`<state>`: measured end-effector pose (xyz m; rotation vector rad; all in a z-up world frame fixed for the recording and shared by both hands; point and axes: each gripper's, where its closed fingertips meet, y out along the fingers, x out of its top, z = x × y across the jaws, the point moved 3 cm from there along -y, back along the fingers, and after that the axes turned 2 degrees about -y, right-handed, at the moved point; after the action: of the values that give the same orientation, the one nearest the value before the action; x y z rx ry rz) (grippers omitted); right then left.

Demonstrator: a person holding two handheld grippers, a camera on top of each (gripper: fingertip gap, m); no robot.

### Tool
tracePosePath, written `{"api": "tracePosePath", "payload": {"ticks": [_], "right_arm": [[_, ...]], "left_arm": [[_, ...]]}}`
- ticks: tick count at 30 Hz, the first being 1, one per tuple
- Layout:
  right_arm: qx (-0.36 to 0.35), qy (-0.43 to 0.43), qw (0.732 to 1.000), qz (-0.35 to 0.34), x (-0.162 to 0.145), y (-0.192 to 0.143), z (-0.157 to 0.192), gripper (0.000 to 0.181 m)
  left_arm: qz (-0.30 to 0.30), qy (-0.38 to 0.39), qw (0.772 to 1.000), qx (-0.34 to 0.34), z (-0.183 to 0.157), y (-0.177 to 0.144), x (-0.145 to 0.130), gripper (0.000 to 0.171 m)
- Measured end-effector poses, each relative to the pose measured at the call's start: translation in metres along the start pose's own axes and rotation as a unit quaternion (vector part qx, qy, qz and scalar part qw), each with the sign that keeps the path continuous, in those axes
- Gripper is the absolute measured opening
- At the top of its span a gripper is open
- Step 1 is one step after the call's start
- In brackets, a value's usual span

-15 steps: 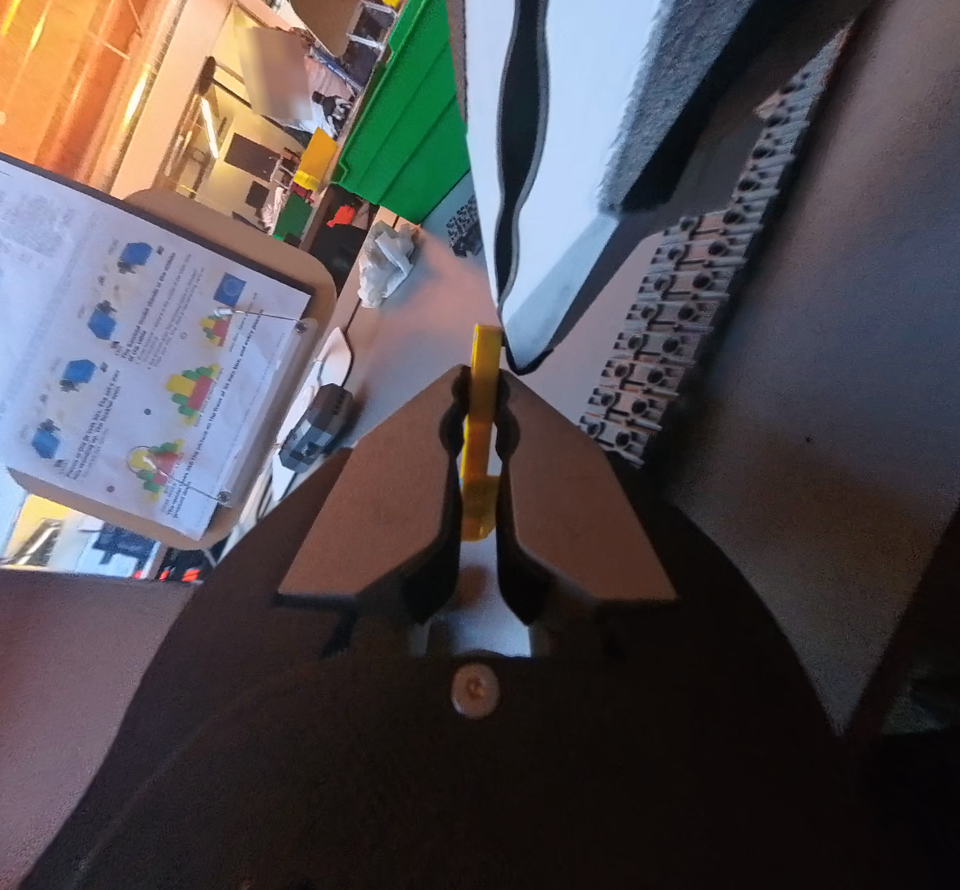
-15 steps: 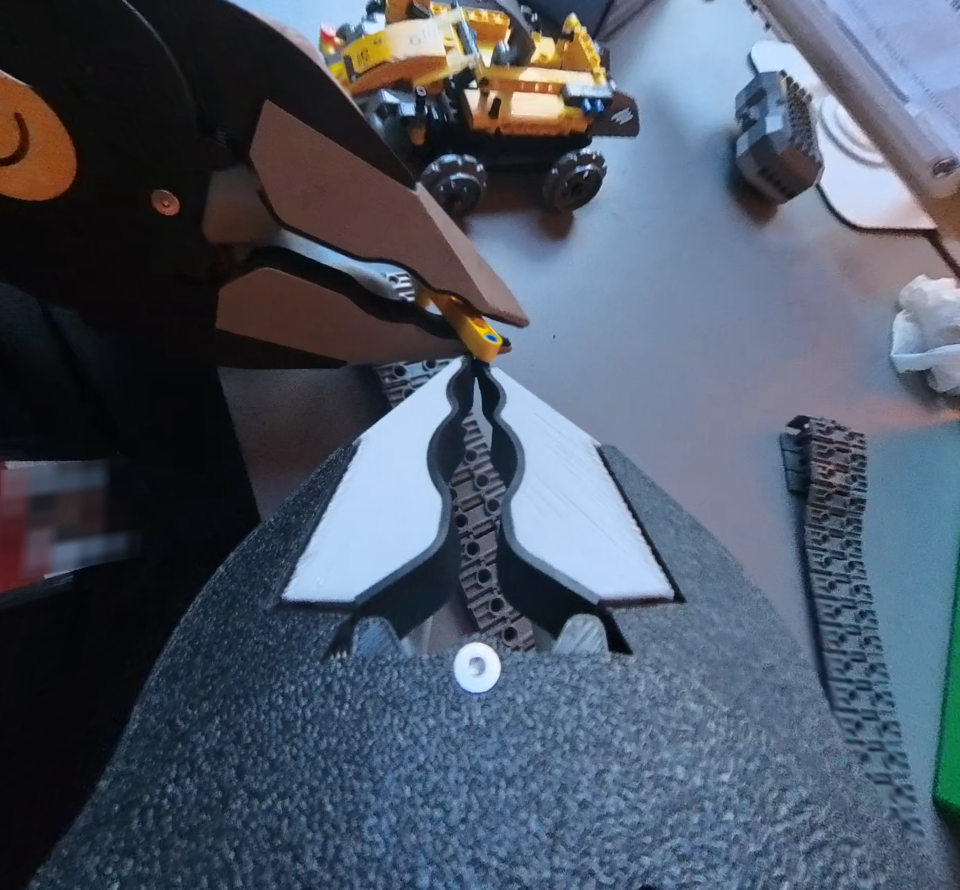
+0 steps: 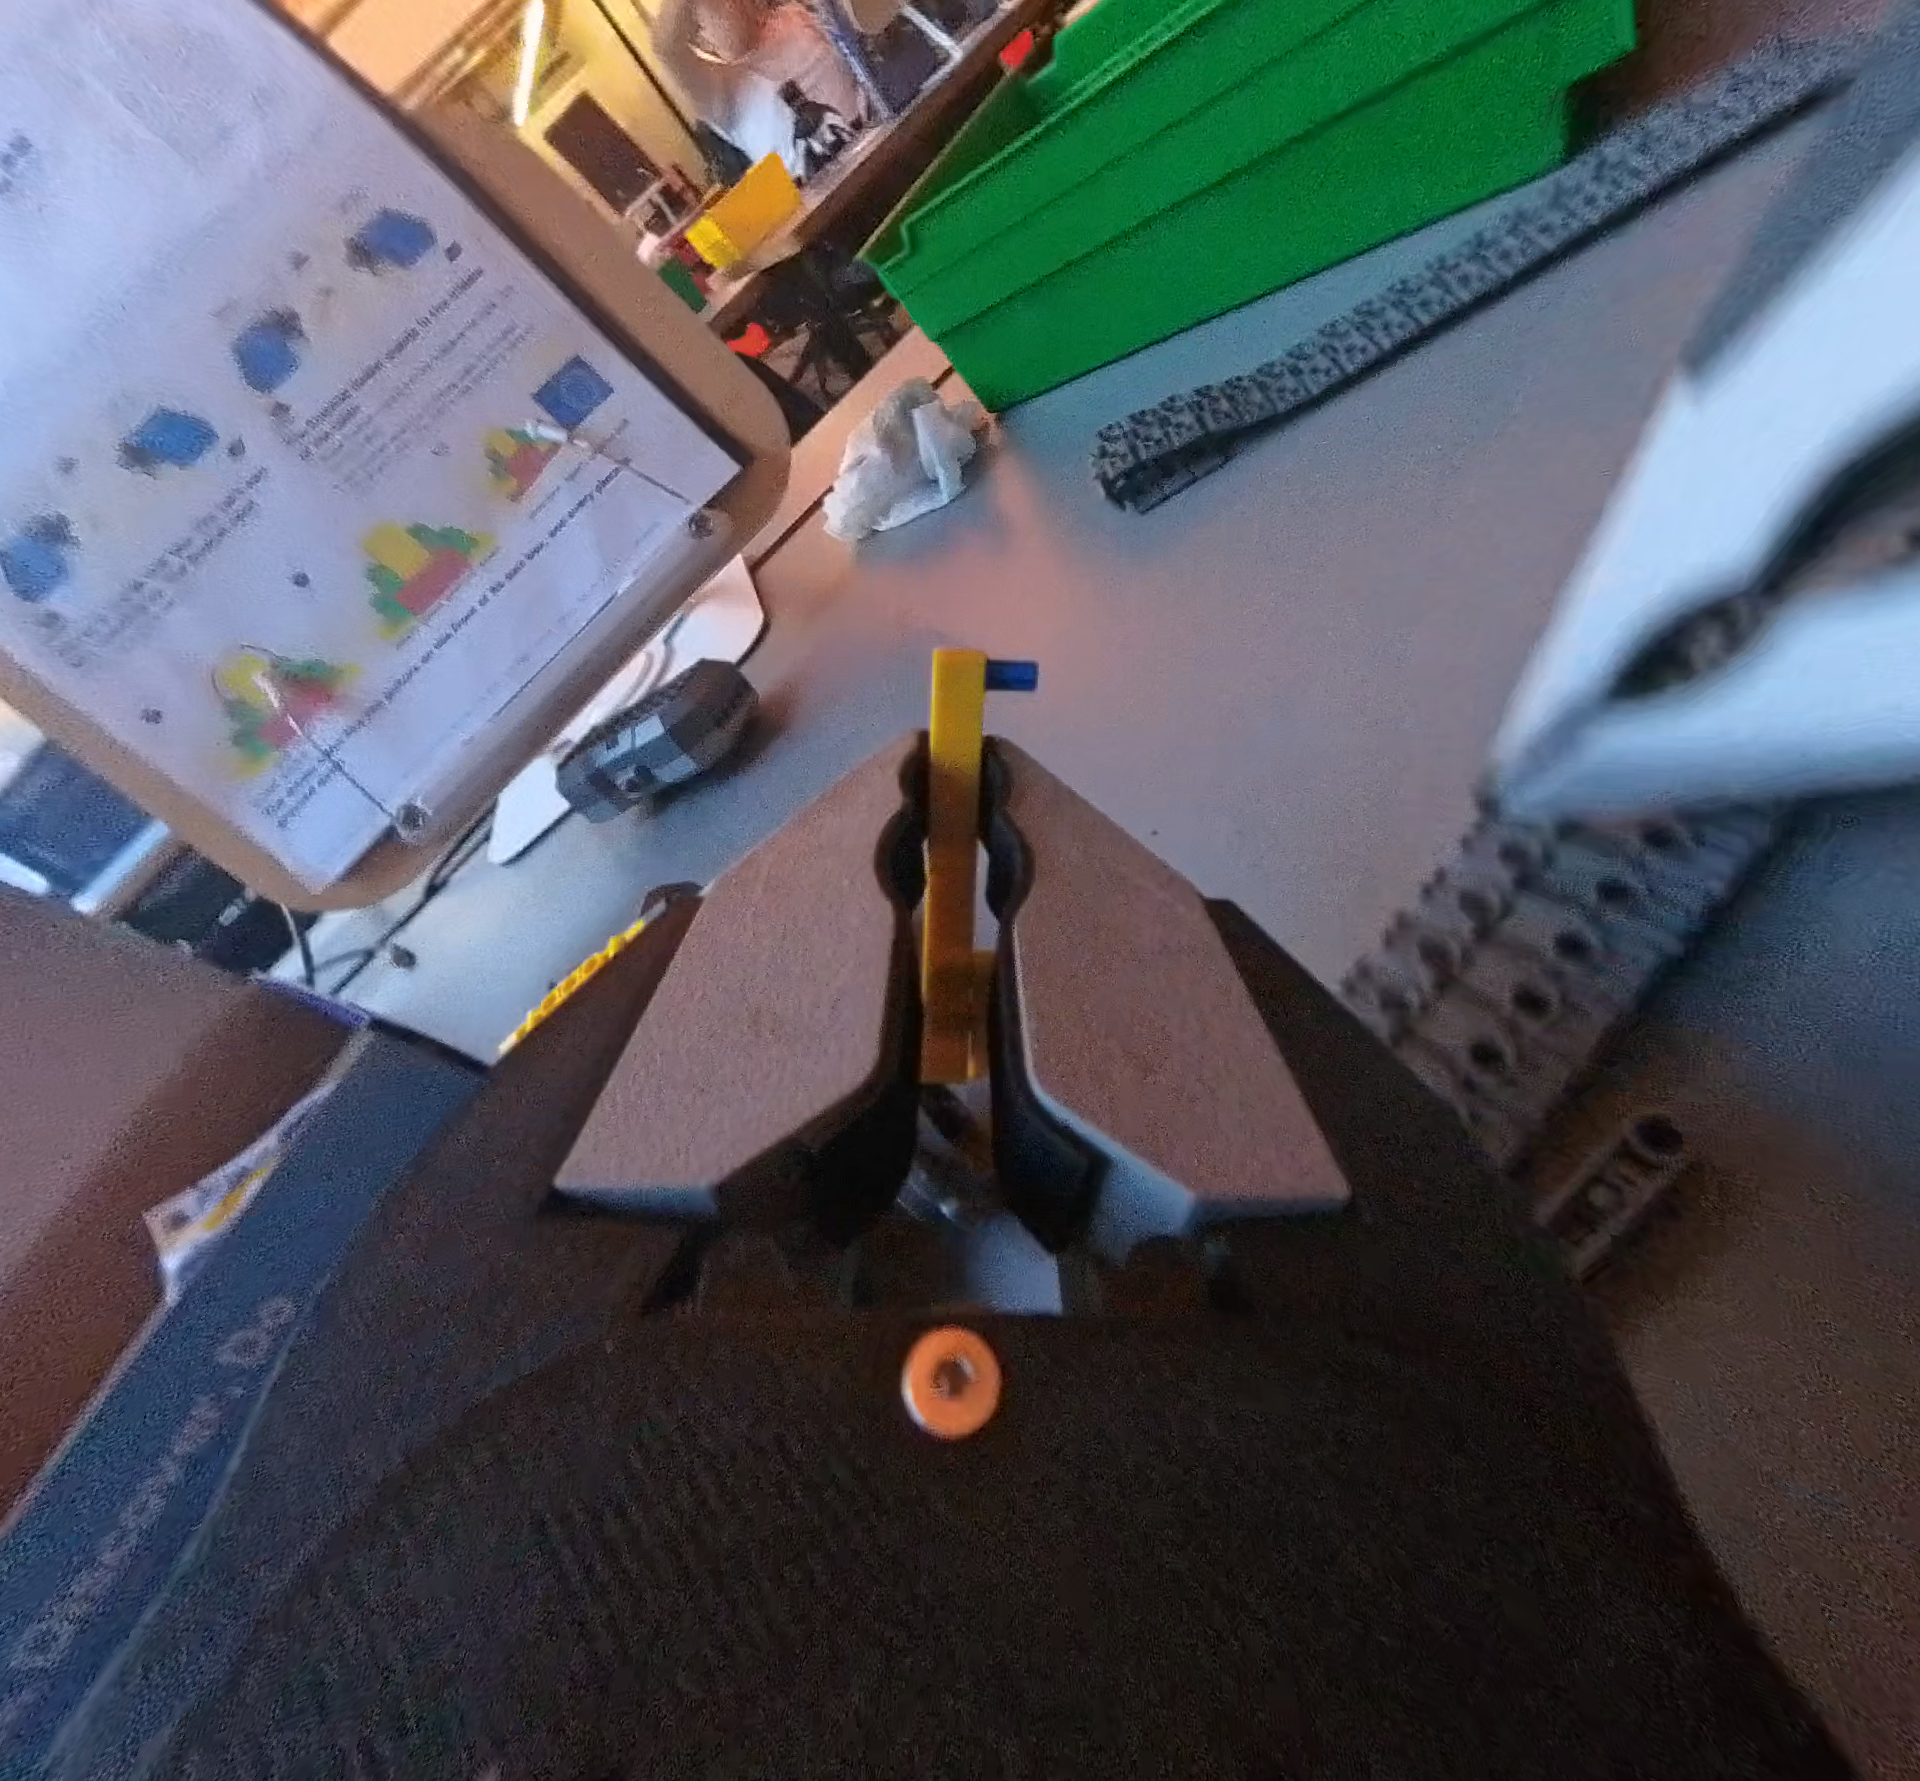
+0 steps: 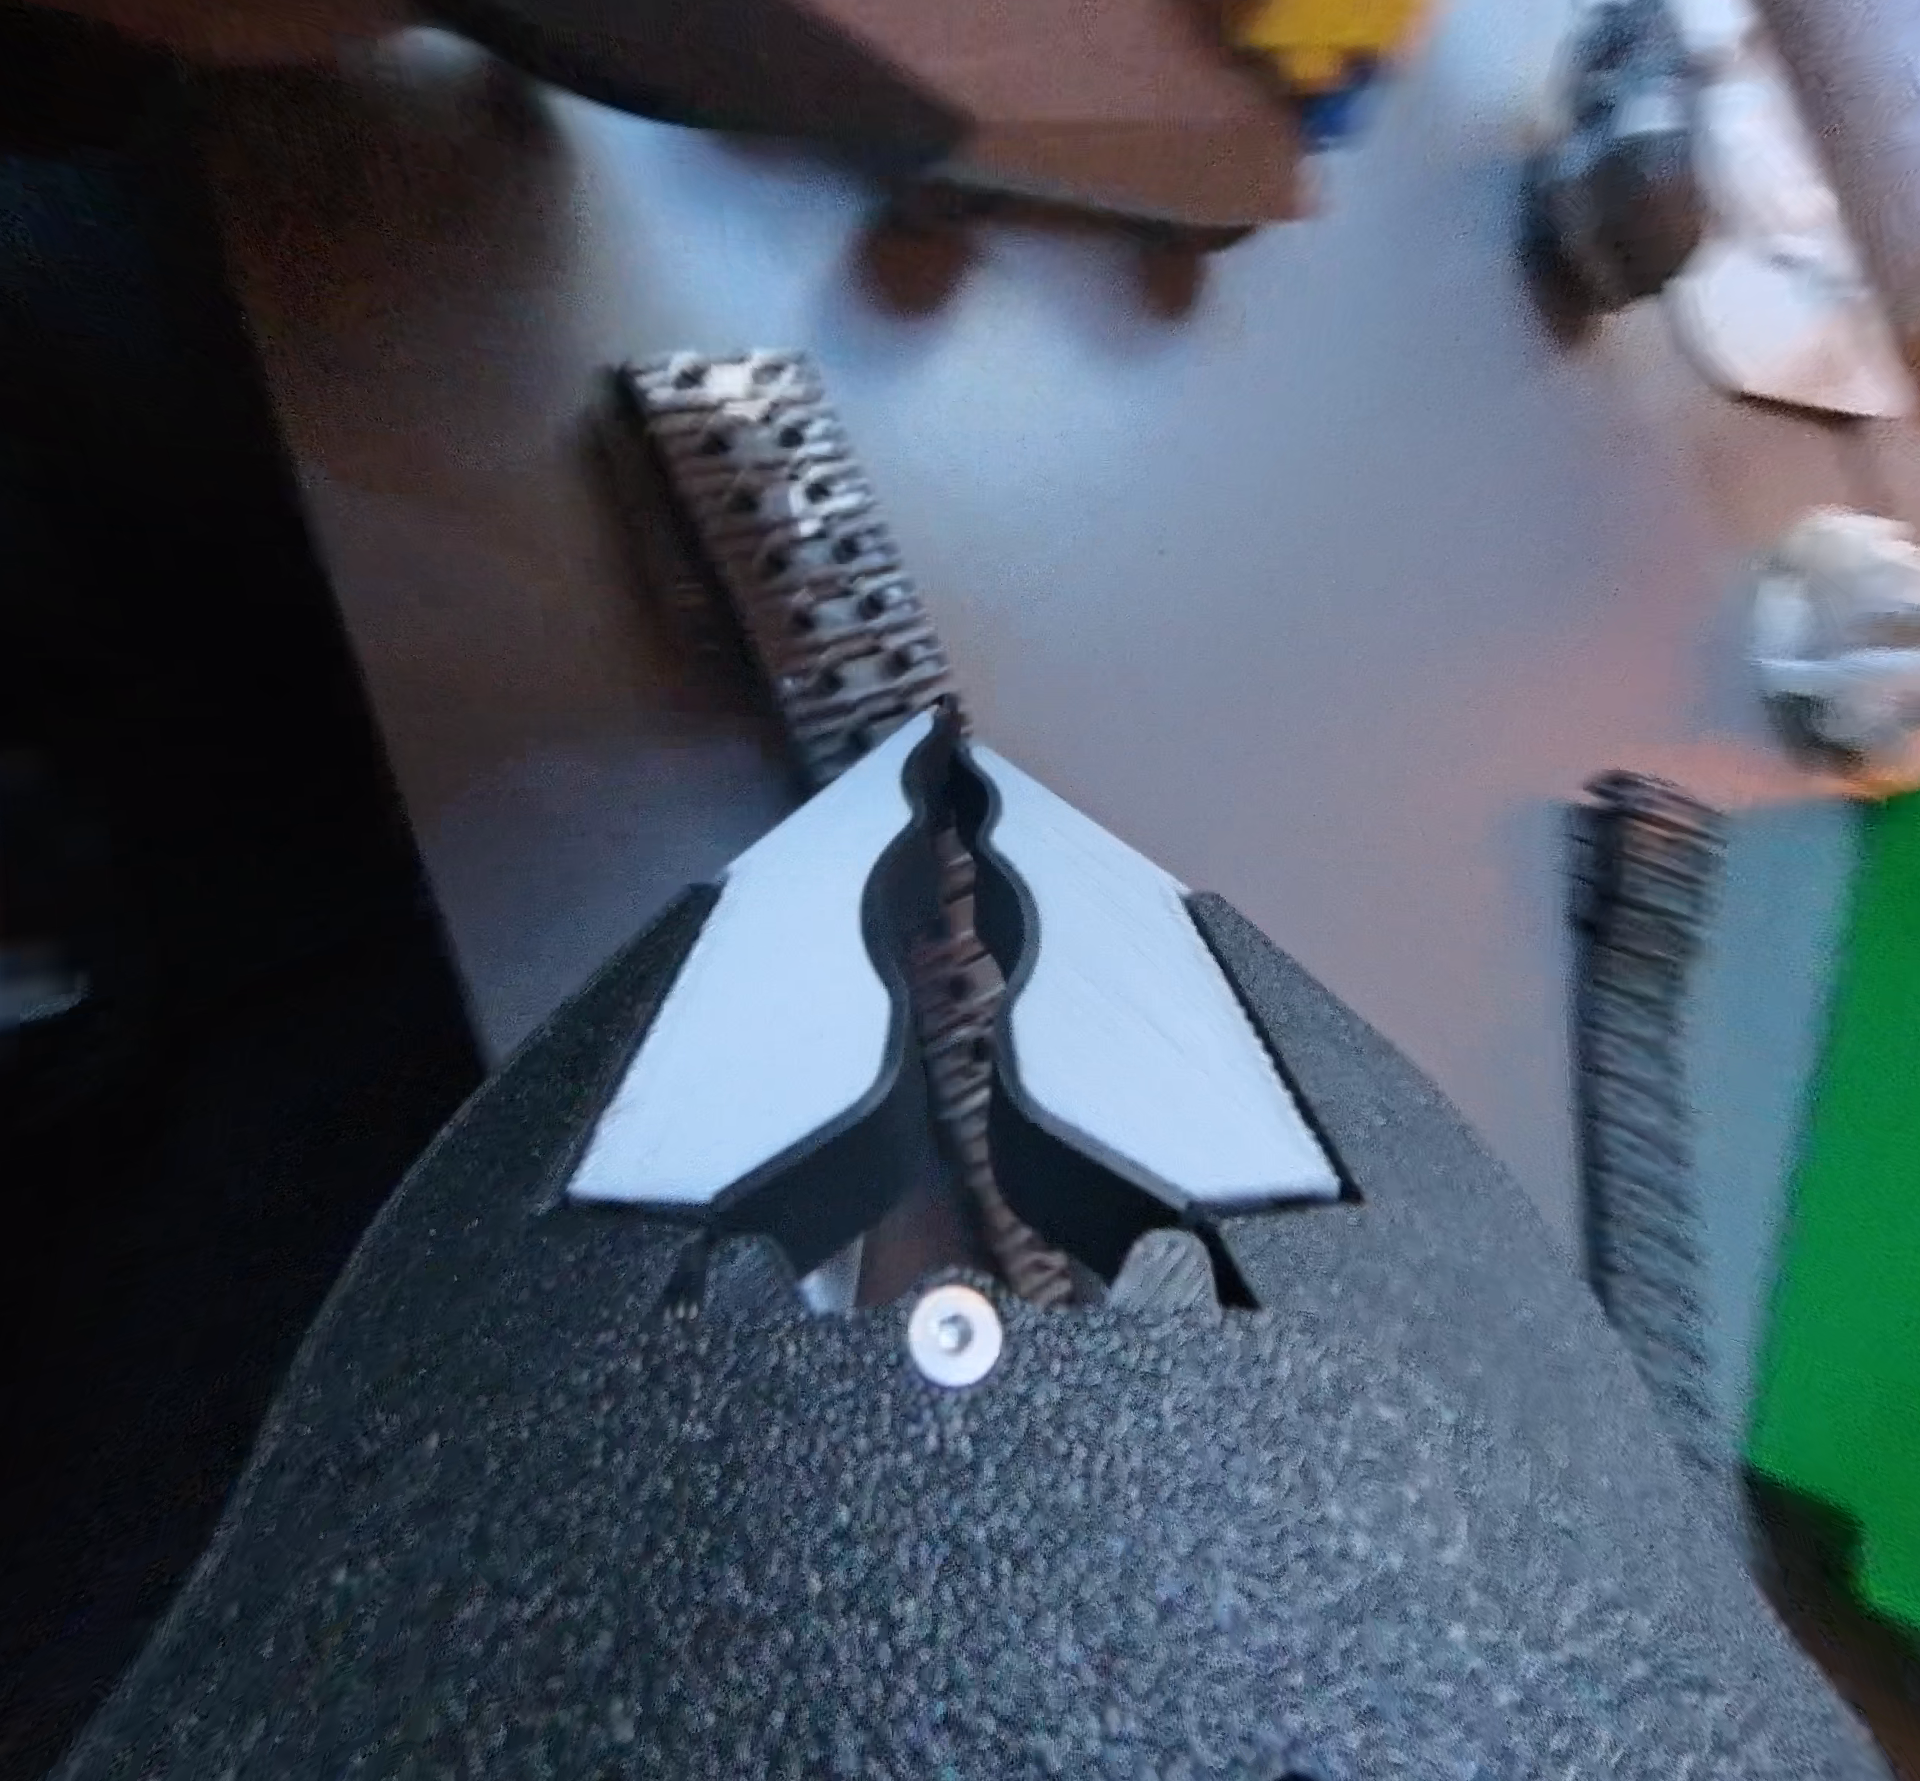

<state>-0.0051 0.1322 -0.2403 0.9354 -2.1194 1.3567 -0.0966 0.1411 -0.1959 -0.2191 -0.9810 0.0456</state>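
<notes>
Yellow beam (image 3: 954, 858) with blue pin (image 3: 1013, 675) pinched tight in left hand-held gripper (image 3: 953, 752), up over grey desk (image 3: 1226, 651). Right hand-held gripper (image 4: 948, 729) squeezed on dark track strip (image 4: 790, 536), far end lying on desk. Green bins (image 3: 1278, 173) behind, crumpled paper (image 3: 904, 469) near.

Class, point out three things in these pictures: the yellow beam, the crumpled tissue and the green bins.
Yellow beam (image 3: 956, 723): left wrist view, its upper end above the fingertips.
Crumpled tissue (image 3: 904, 464): left wrist view, its middle.
Green bins (image 3: 1247, 173): left wrist view, the side wall.
</notes>
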Motion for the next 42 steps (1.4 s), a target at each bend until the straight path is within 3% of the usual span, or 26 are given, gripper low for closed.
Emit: {"api": "tracePosePath", "payload": {"ticks": [2,4,7,10,15,20,25,32,37,42], "right_arm": [[-0.002,0.063,0.996,-0.063,0.014,-0.016,-0.021,0.000],[-0.029,0.073,0.994,-0.070,0.012,-0.019,-0.040,0.000],[-0.052,0.113,0.987,-0.103,0.011,-0.018,-0.057,0.000],[-0.014,0.168,0.976,-0.137,0.012,-0.020,-0.055,0.000],[-0.006,0.166,0.979,-0.119,0.001,-0.038,-0.050,0.009],[0.067,0.201,0.961,-0.178,0.008,-0.051,-0.035,0.018],[0.082,0.101,0.976,-0.175,0.014,-0.053,-0.015,0.028],[-0.015,-0.053,0.991,-0.121,0.017,-0.051,-0.011,0.027],[-0.045,-0.206,0.976,-0.054,0.016,-0.043,-0.001,0.019],[-0.031,-0.275,0.961,-0.021,0.014,-0.046,0.001,0.014]], "left_arm": [[-0.017,0.064,0.998,-0.012,-0.019,-0.003,0.007,0.006],[-0.008,0.108,0.994,-0.005,-0.027,0.001,0.005,0.006],[-0.008,0.061,0.998,-0.016,-0.019,0.002,0.003,0.006],[-0.008,0.061,0.998,-0.017,-0.019,0.003,0.003,0.006],[-0.015,0.076,0.997,-0.029,-0.025,0.002,0.004,0.006],[-0.023,0.119,0.991,-0.052,-0.038,0.002,0.005,0.006],[-0.052,0.203,0.975,-0.067,-0.058,-0.002,0.008,0.006],[-0.073,0.295,0.952,-0.036,-0.069,-0.005,0.010,0.006],[-0.077,0.299,0.950,-0.043,-0.072,-0.006,0.010,0.006],[-0.097,0.322,0.941,-0.045,-0.079,-0.010,0.013,0.006]]}}
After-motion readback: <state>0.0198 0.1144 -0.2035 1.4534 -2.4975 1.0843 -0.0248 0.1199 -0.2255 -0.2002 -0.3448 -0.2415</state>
